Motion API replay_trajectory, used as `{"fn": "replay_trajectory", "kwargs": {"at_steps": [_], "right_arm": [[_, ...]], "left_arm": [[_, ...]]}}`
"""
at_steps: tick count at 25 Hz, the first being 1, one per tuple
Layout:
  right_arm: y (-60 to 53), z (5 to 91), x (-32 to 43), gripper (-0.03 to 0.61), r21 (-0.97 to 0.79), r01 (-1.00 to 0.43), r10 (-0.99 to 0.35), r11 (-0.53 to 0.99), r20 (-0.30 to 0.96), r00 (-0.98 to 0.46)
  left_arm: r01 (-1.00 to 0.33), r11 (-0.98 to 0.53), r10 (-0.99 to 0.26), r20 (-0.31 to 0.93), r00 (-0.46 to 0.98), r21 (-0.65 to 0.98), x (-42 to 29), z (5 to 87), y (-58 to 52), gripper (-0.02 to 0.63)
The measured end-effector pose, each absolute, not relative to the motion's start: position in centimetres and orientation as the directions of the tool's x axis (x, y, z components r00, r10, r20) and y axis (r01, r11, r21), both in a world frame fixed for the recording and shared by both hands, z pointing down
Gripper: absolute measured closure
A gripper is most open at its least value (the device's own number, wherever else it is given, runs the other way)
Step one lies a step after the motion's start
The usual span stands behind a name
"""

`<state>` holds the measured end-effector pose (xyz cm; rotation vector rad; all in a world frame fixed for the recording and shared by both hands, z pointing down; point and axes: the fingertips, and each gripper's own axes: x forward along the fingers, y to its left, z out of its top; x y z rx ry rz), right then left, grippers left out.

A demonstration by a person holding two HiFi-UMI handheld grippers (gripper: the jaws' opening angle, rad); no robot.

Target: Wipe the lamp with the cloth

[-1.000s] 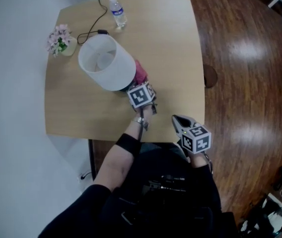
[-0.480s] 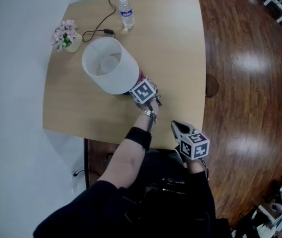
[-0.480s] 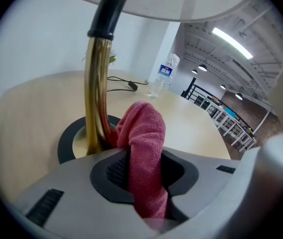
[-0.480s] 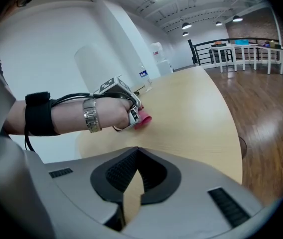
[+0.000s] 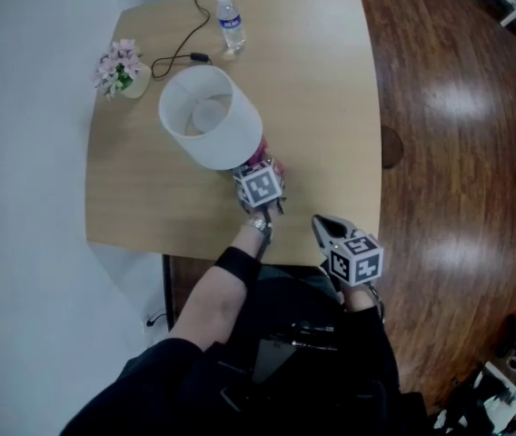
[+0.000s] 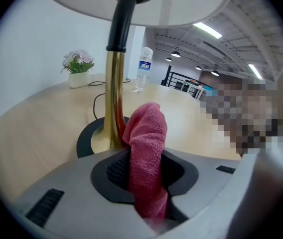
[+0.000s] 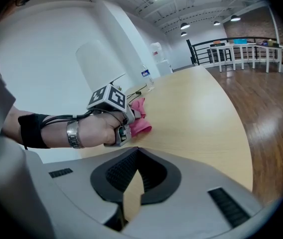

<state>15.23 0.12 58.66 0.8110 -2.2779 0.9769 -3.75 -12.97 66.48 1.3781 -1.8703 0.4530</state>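
The lamp stands on the wooden table (image 5: 312, 80): a white shade (image 5: 211, 118), a brass stem (image 6: 114, 98) and a round dark base (image 6: 89, 139). My left gripper (image 6: 144, 176) is shut on a folded pink cloth (image 6: 146, 153), whose tip rests against the foot of the brass stem. In the head view the left gripper (image 5: 260, 186) sits just under the shade's near edge, the cloth (image 5: 260, 163) showing beside it. My right gripper (image 5: 328, 230) is shut and holds nothing, hovering off the table's near edge; in its own view the right gripper (image 7: 131, 190) has the pink cloth (image 7: 140, 121) ahead.
A water bottle (image 5: 231, 23) stands at the far edge of the table, with a black cable (image 5: 178, 54) running from it toward the lamp. A small pot of pink flowers (image 5: 119, 68) sits at the far left corner. Dark wooden floor (image 5: 458, 153) lies to the right.
My left gripper has slid with the cloth along the lamp's foot toward the near edge of the table. The right gripper has stayed where it was.
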Motion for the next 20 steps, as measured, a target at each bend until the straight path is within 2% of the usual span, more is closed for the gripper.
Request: {"fn": "replay_trajectory", "kwargs": {"at_steps": [10,15,20], "right_arm": [[1.8,57.8,10.9,0.569,-0.443,-0.716,-0.345,0.539,0.659,-0.668],[2.6,57.3,8.0,0.569,-0.439,-0.729,-0.364,0.526,0.658,-0.659],[3.2,56.8,5.1,0.569,-0.427,-0.746,-0.385,0.51,0.662,-0.643]], "left_arm": [[-0.978,0.152,-0.656,0.755,0.011,0.146,-6.8,67.1,-8.6,0.494],[-0.978,0.188,-0.588,0.808,-0.04,0.089,-13.1,67.9,-5.7,0.494],[-0.977,0.189,-0.548,0.836,-0.022,0.098,-19.0,69.2,-4.6,0.494]]}}
